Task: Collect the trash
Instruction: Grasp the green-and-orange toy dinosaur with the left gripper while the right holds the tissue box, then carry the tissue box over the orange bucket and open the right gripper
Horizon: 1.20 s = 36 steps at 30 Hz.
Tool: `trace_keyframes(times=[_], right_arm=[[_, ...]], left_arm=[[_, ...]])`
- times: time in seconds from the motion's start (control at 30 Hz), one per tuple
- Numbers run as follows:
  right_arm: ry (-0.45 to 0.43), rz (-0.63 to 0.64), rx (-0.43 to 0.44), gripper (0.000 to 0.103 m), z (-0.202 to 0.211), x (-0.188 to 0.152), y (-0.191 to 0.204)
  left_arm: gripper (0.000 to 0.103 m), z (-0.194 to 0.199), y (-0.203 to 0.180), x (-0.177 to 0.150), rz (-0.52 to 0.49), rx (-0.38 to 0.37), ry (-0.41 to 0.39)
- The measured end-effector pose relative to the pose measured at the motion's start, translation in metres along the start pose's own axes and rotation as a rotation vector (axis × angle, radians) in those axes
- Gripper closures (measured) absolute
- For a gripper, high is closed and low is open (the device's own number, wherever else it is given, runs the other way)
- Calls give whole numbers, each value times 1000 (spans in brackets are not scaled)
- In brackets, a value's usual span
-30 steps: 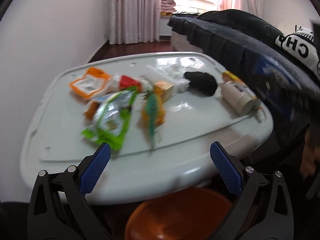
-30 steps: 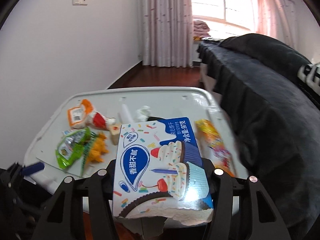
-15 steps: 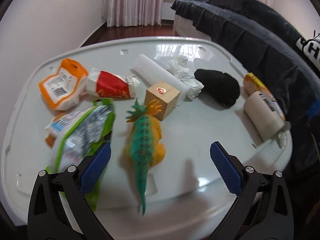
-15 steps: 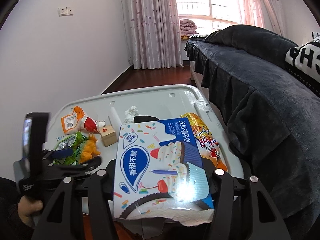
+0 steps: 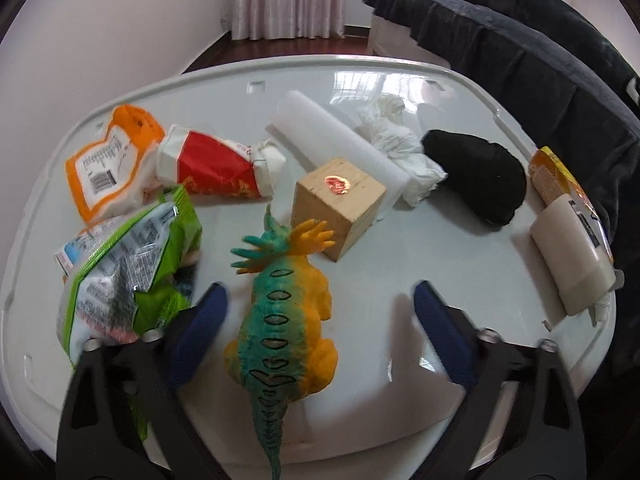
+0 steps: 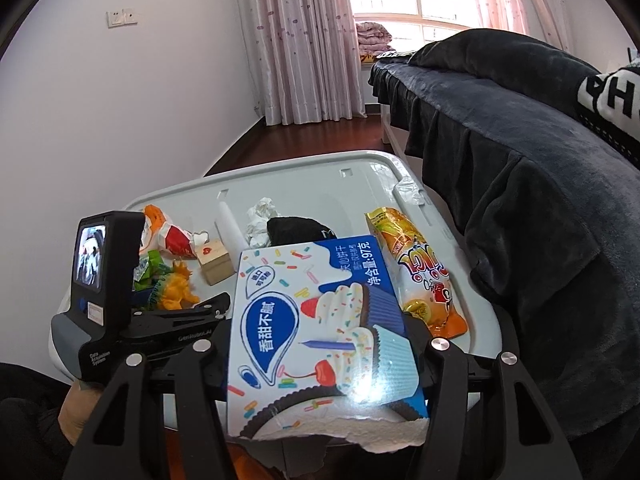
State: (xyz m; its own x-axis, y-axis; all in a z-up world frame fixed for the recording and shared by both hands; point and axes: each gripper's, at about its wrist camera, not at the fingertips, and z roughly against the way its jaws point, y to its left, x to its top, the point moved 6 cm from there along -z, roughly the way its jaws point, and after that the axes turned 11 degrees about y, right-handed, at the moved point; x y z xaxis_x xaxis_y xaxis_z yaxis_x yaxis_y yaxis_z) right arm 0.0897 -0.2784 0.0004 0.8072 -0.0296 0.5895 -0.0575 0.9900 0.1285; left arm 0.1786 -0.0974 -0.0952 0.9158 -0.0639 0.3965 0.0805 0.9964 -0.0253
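My left gripper (image 5: 320, 312) is open low over the white table (image 5: 460, 248), with the orange and teal toy dinosaur (image 5: 284, 320) between its fingers. A green snack bag (image 5: 124, 272) lies just left of it, with an orange packet (image 5: 108, 168) and a red and white wrapper (image 5: 212, 168) beyond. My right gripper (image 6: 320, 344) is shut on a torn blue and white biscuit box (image 6: 316, 328), held above the table's near edge. The left gripper (image 6: 132, 320) also shows in the right wrist view.
A wooden cube (image 5: 340, 204), a white foam roll (image 5: 332, 140), crumpled tissue (image 5: 392, 140), a black cloth (image 5: 476, 172), a cream bottle (image 5: 572, 256) and a yellow snack bag (image 6: 420, 268) lie on the table. A dark-covered bed (image 6: 520, 160) runs along the right.
My left gripper has moved forward and down over the table until the dinosaur sits between its fingers. My right gripper has kept hold of the box and tilted up slightly.
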Motion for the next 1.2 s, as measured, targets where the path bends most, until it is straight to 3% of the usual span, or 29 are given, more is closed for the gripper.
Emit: trace_keyframes(times=[0.13,0.4,0.57,1.07,1.2], right_arm=[[1,1,-2,45,-1,-1,1],[14,7,-9,45,-6,-4,3],[14,15,-17,45,-7,-4,3],[-41,106,-31,45,8,-5,26],[-65,133,-24,45,23,-6,36]], left_arm=[[63,5,4,-2,-1,26,-33],[63,9,4,-8,-5,59,-60],[63,17,0,-25,-4,40,-55],[63,111,0,-52,-22,-21,-172],[63,132,7,-56,-6,-69,-191]])
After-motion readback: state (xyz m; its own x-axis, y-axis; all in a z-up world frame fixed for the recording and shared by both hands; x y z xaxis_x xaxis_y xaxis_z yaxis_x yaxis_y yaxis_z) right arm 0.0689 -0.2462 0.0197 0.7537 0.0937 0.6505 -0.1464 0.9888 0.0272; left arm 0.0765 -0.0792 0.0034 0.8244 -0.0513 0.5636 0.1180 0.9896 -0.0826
